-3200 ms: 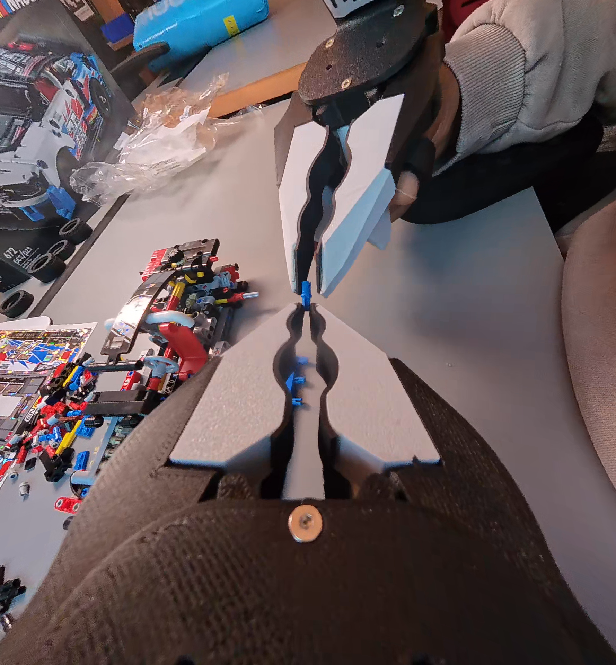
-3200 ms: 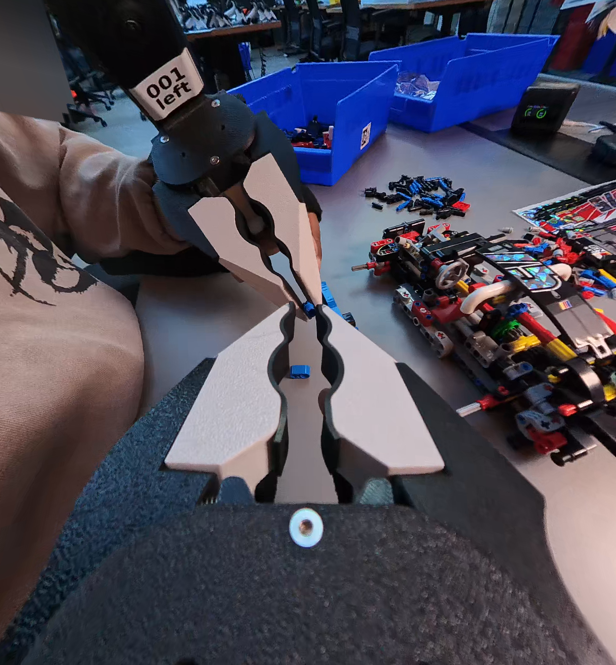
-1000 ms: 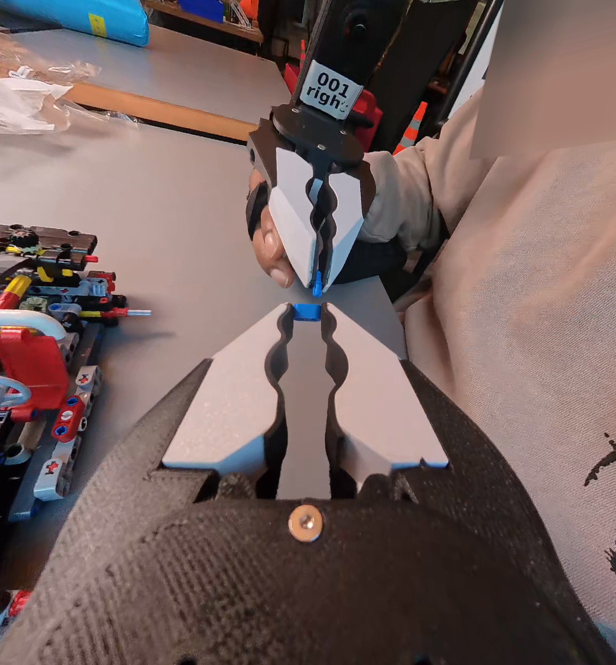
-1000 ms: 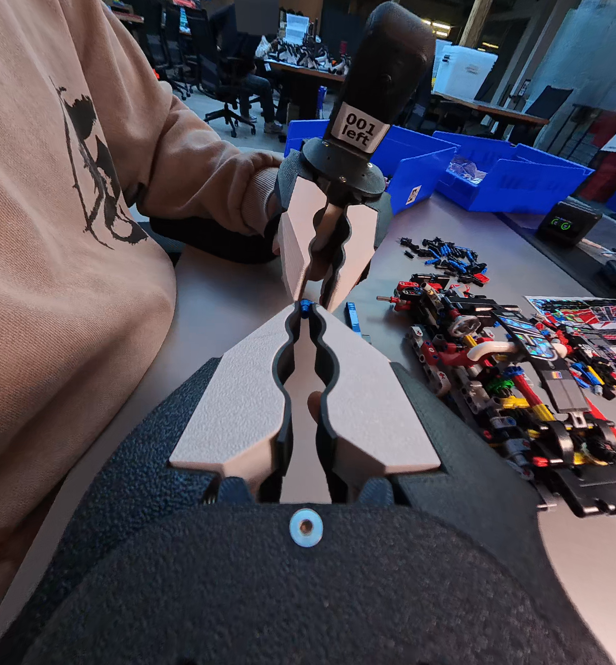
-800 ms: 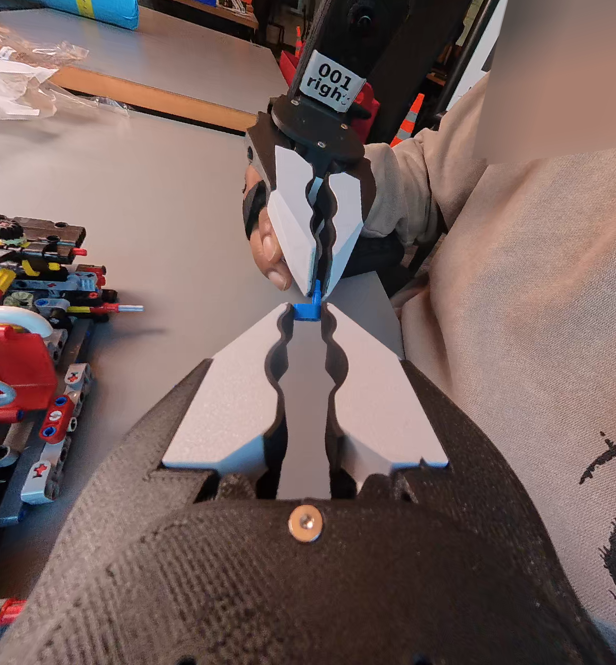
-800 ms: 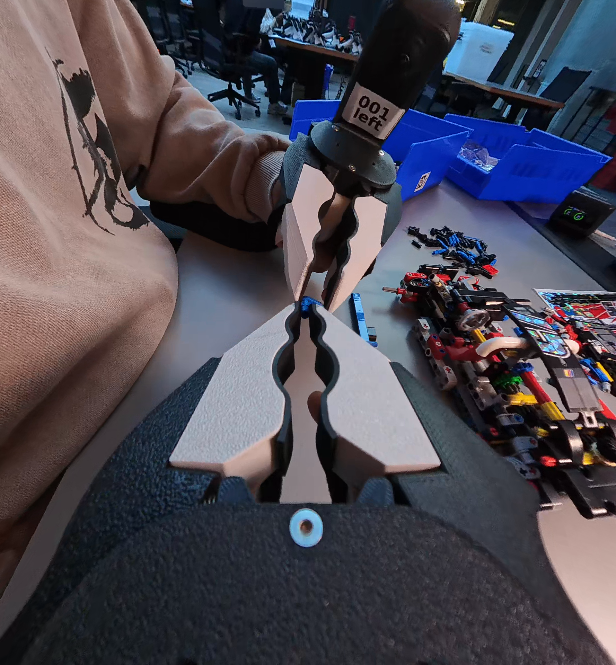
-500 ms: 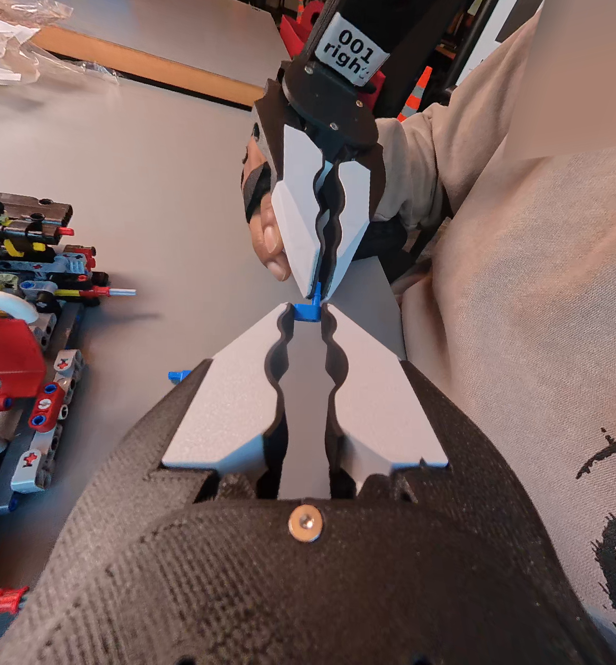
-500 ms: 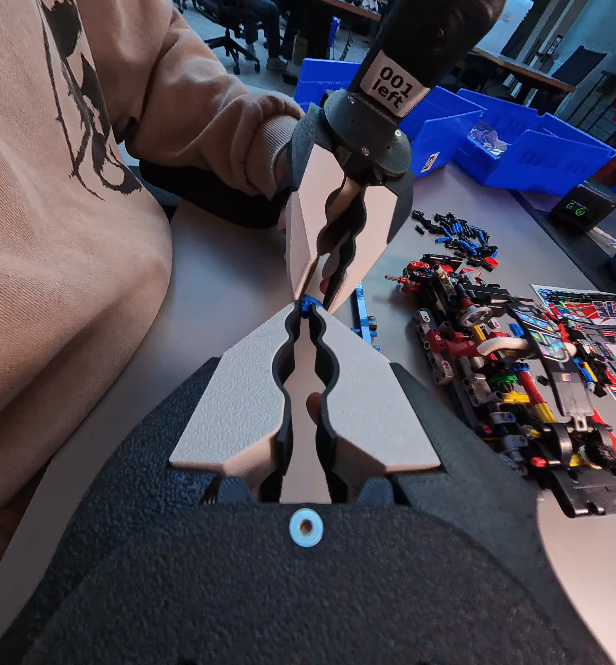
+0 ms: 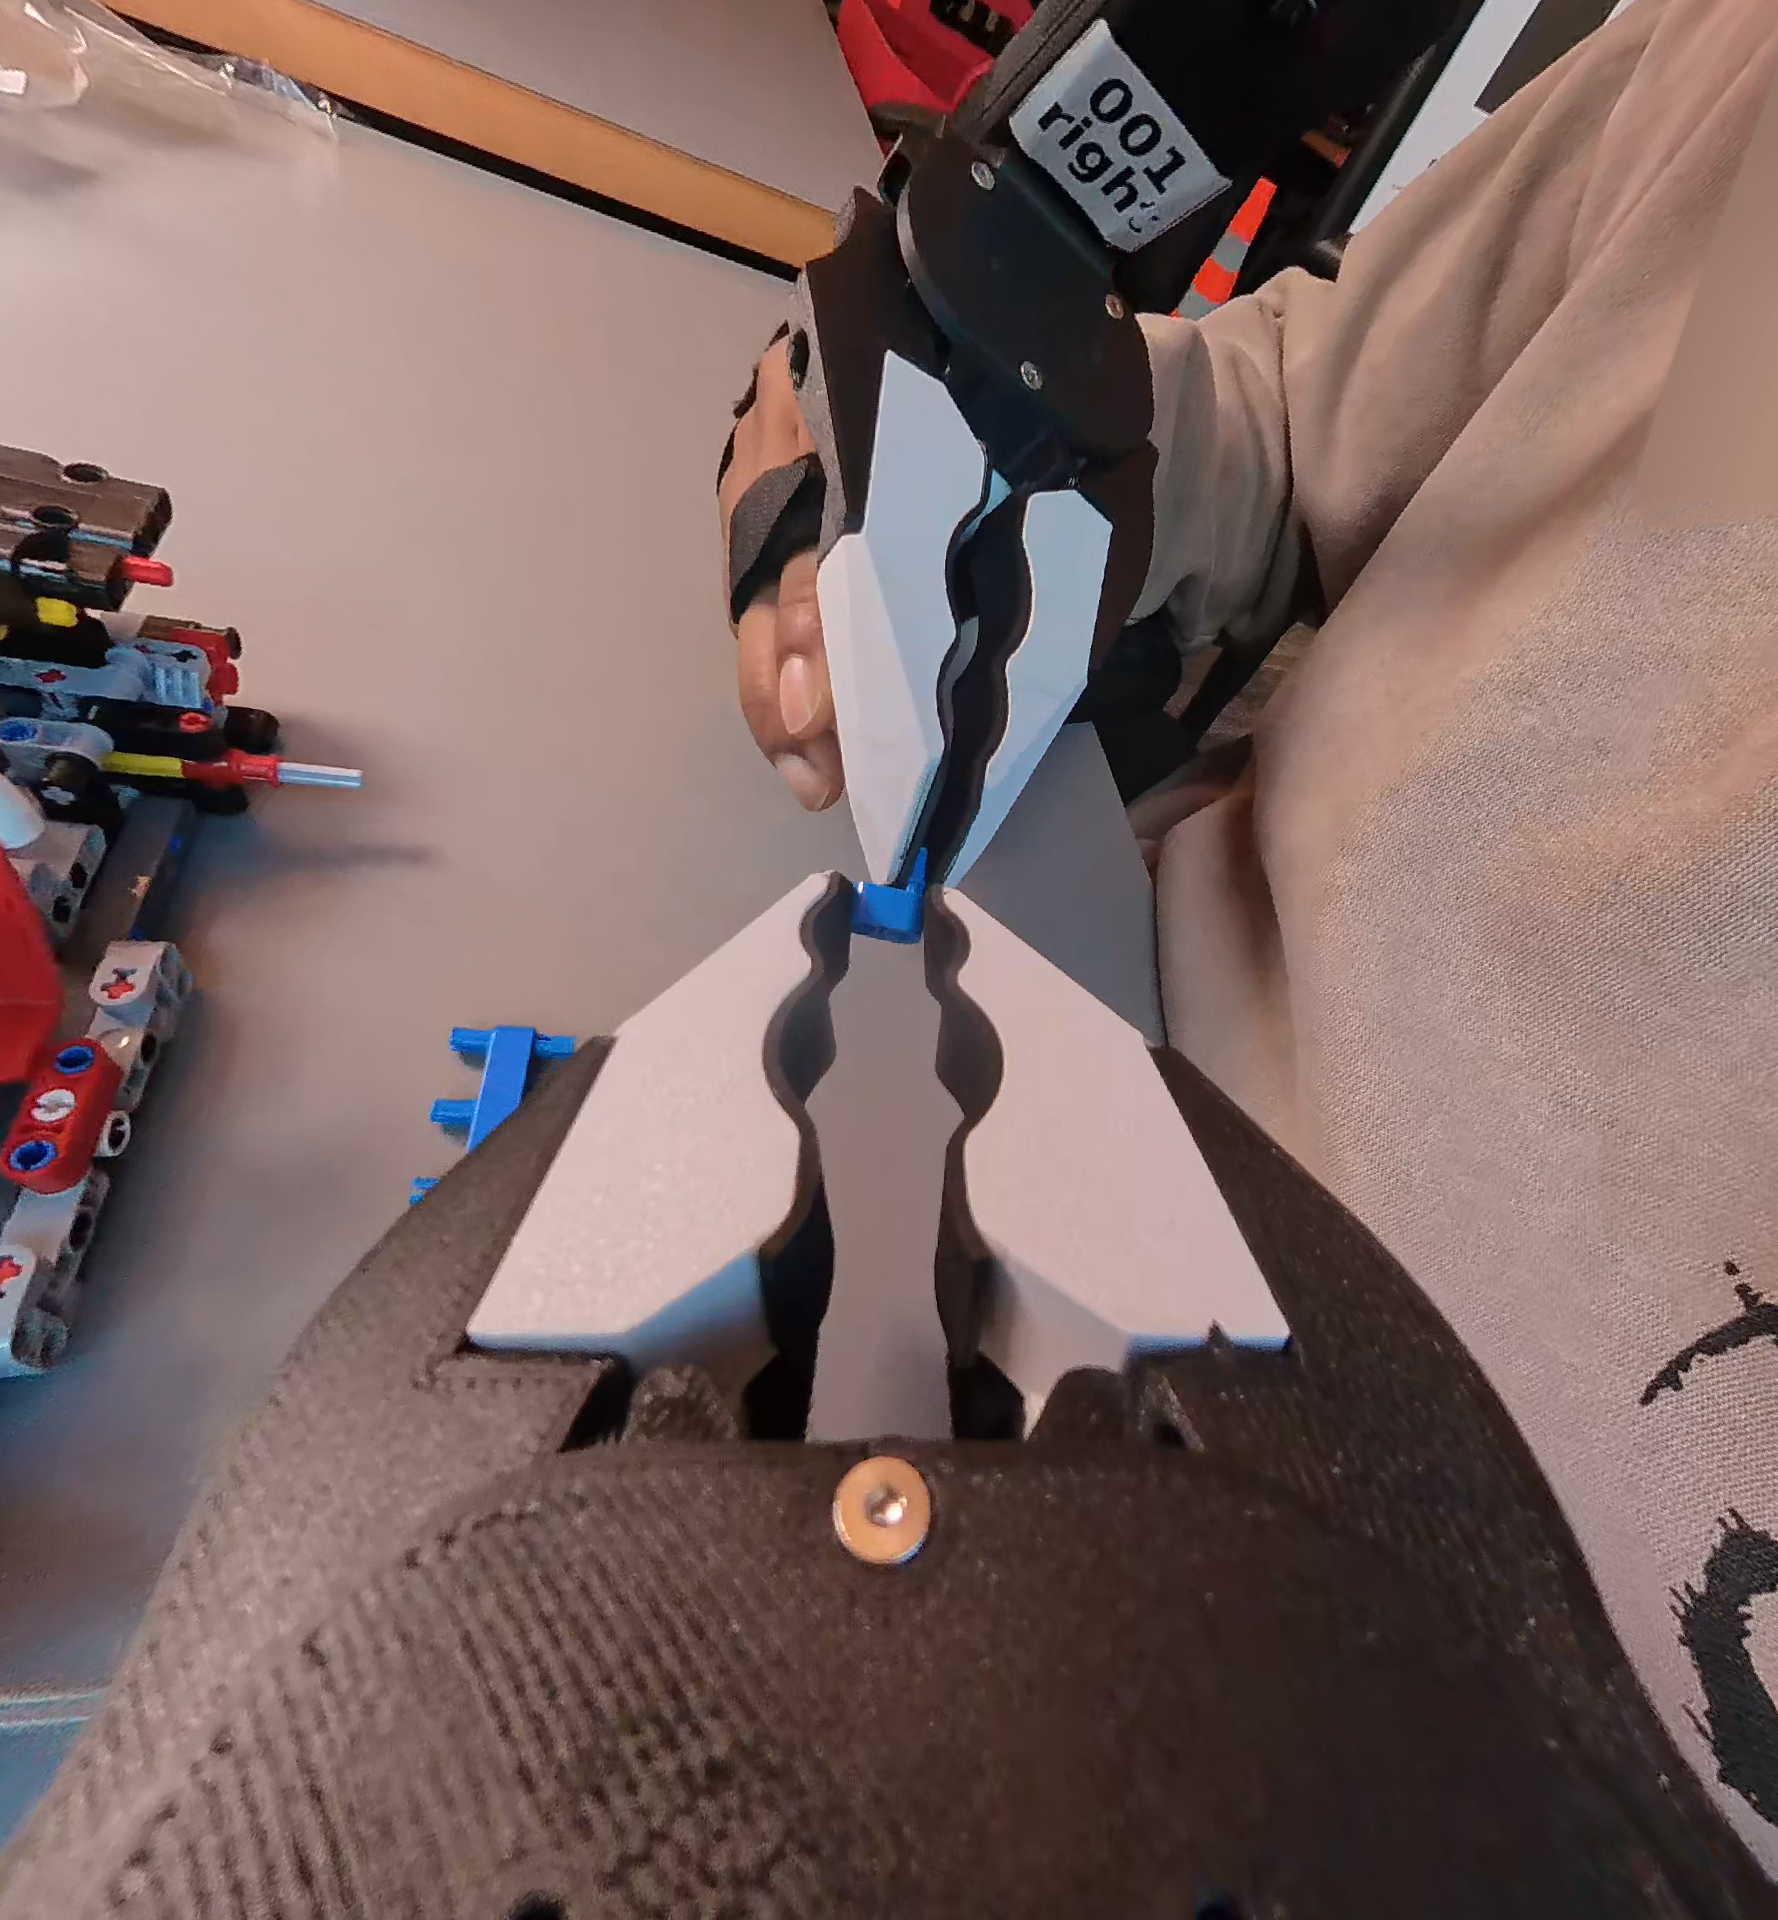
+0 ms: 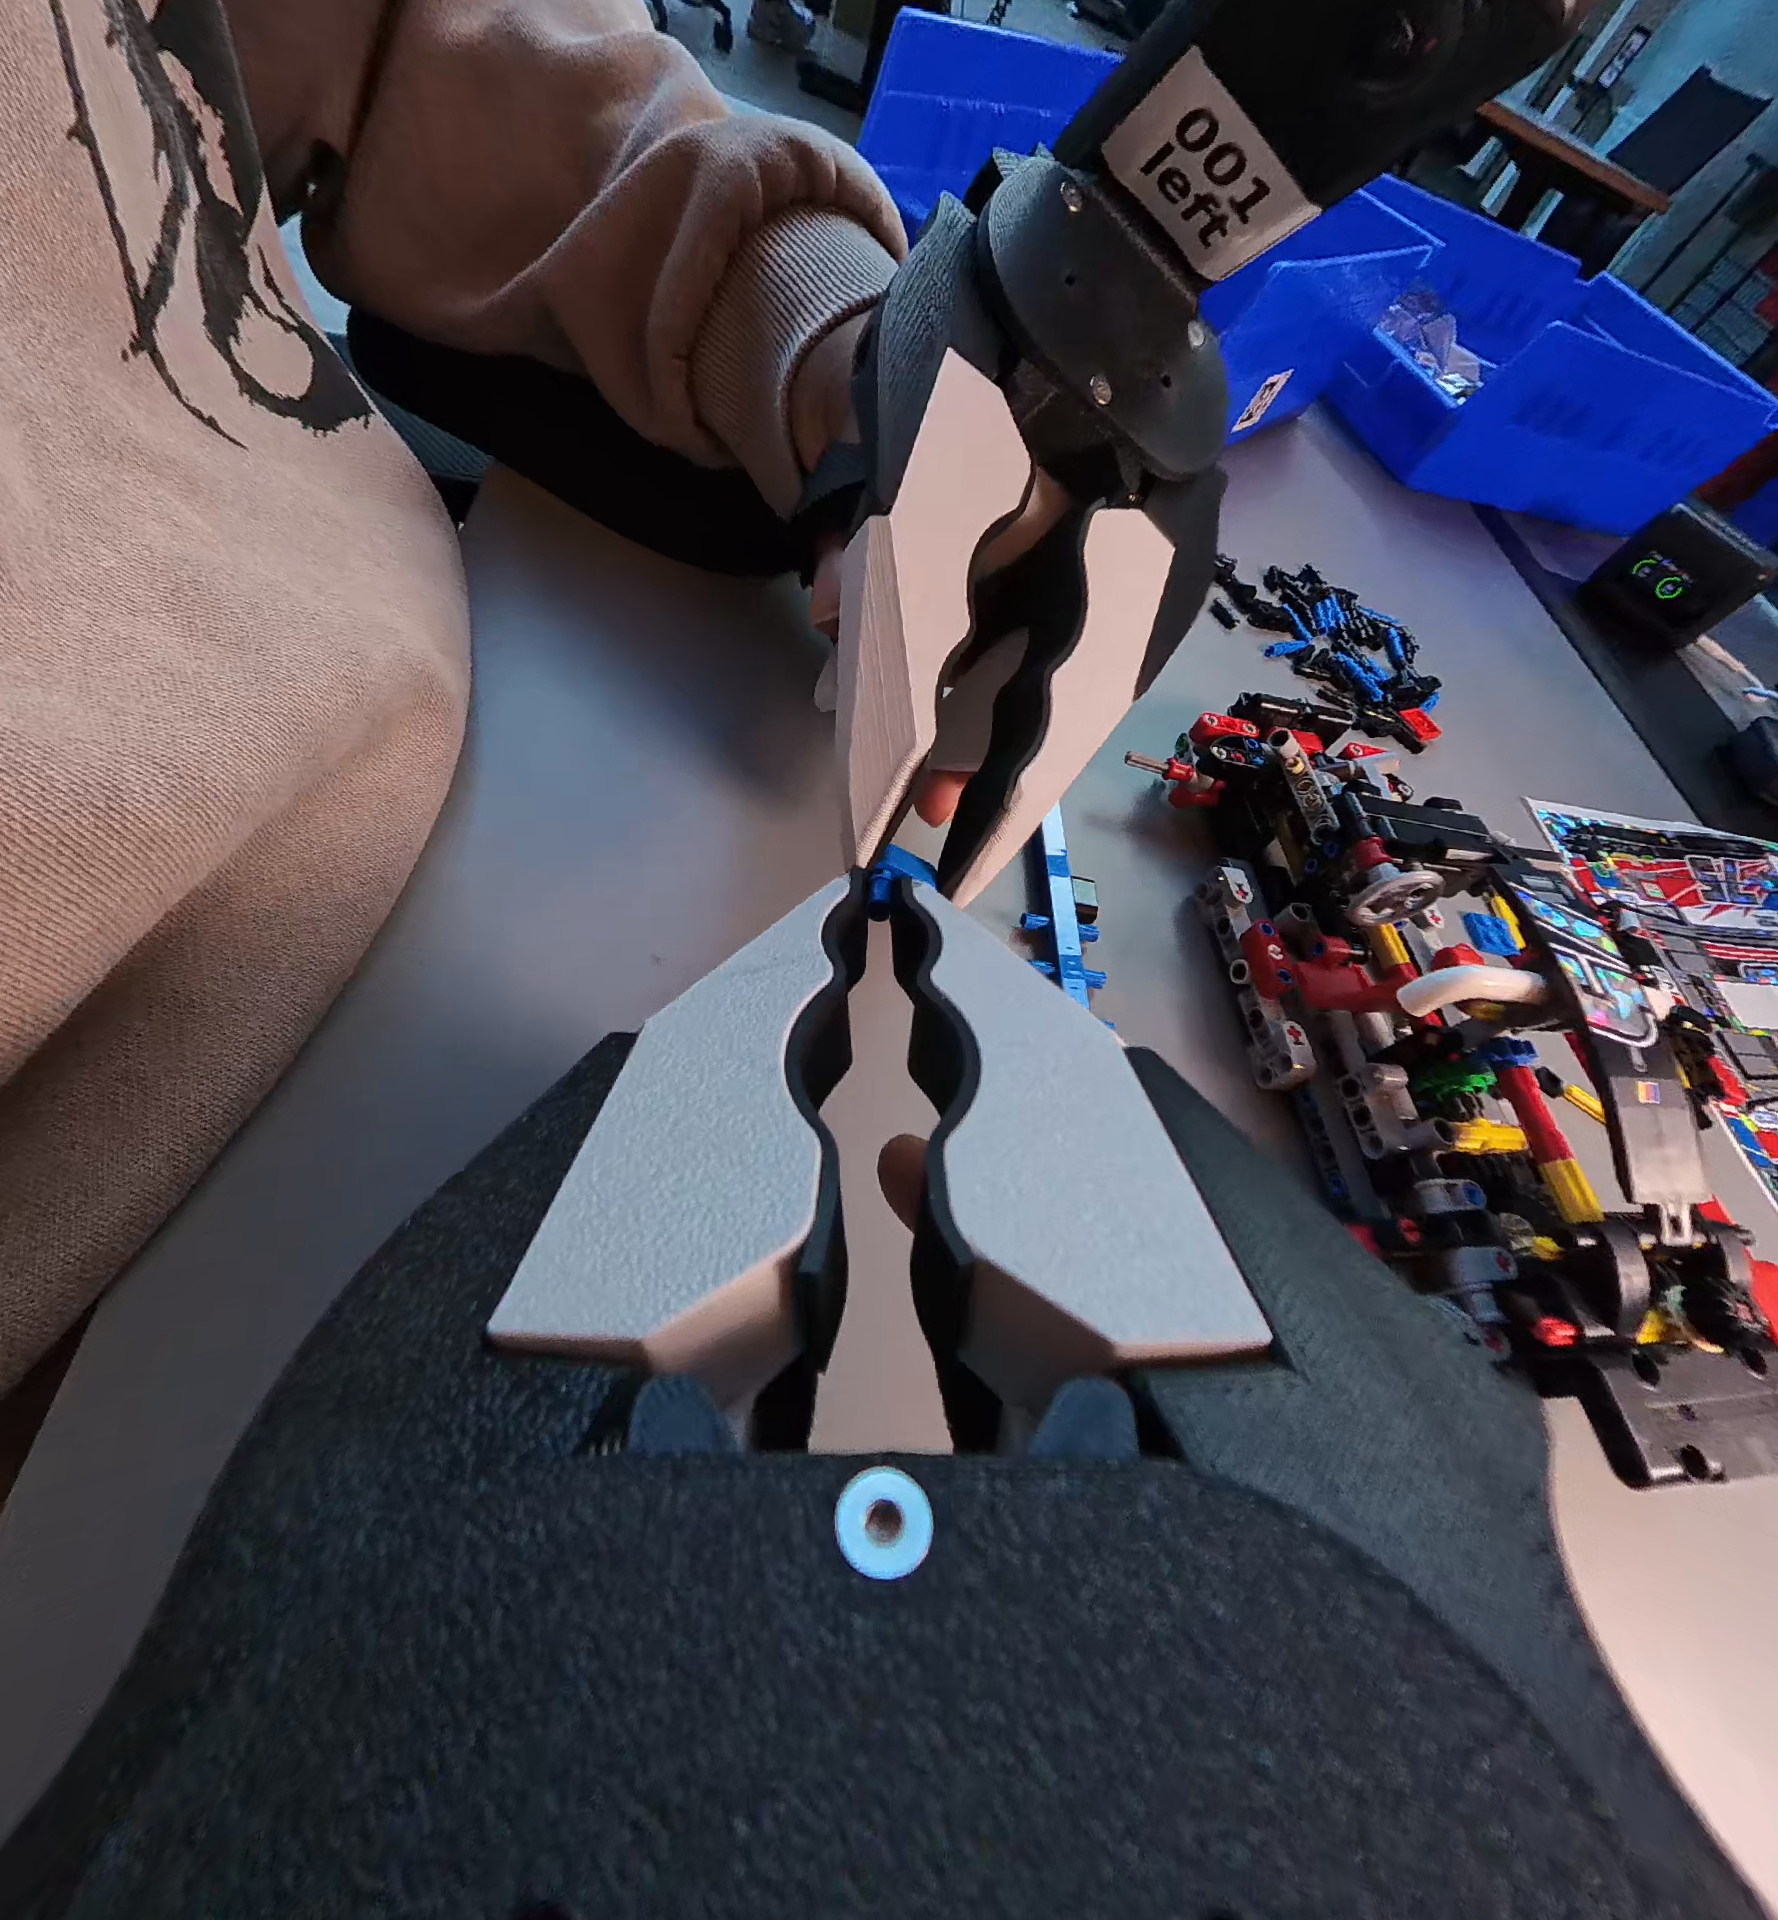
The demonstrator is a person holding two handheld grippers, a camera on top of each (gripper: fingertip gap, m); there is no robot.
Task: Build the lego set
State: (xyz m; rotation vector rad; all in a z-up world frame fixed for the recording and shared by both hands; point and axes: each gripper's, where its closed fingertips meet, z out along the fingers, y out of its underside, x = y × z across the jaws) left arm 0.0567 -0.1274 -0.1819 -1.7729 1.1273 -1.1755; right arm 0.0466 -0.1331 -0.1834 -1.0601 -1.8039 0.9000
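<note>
Your left gripper (image 9: 887, 906) is clamped on a small blue block (image 9: 886, 914), pinched right at the fingertips, held up above the grey table (image 9: 469, 436). Your right gripper (image 10: 877, 896) comes at it tip to tip; its jaws are drawn together on a thin blue pin (image 10: 877, 902), and the pin meets the block where the two sets of tips touch. In the left wrist view the pin (image 9: 917, 865) stands up from the block's right end, running into the right gripper's (image 9: 916, 868) narrow tips. In the right wrist view the left gripper (image 10: 900, 862) reaches down from above, with the block (image 10: 904, 860) showing only as a blue sliver — how far the pin is seated you cannot tell from either view.

A blue beam (image 10: 1064, 904) with pins sticking out of its side lies flat on the table just past the gripper tips; in the left wrist view its end (image 9: 498, 1081) pokes out beside your left gripper's housing. The half-built car (image 10: 1467, 1049) — black, red and yellow parts with a white curved piece — sits on the table near the beam, apart from it. A sticker sheet (image 10: 1716, 904) lies beside the car, a heap of small black and blue parts (image 10: 1332, 634) beyond it, and blue bins (image 10: 1487, 343) stand at the table's far edge. Your beige sleeve (image 10: 656, 260) fills the near side.
</note>
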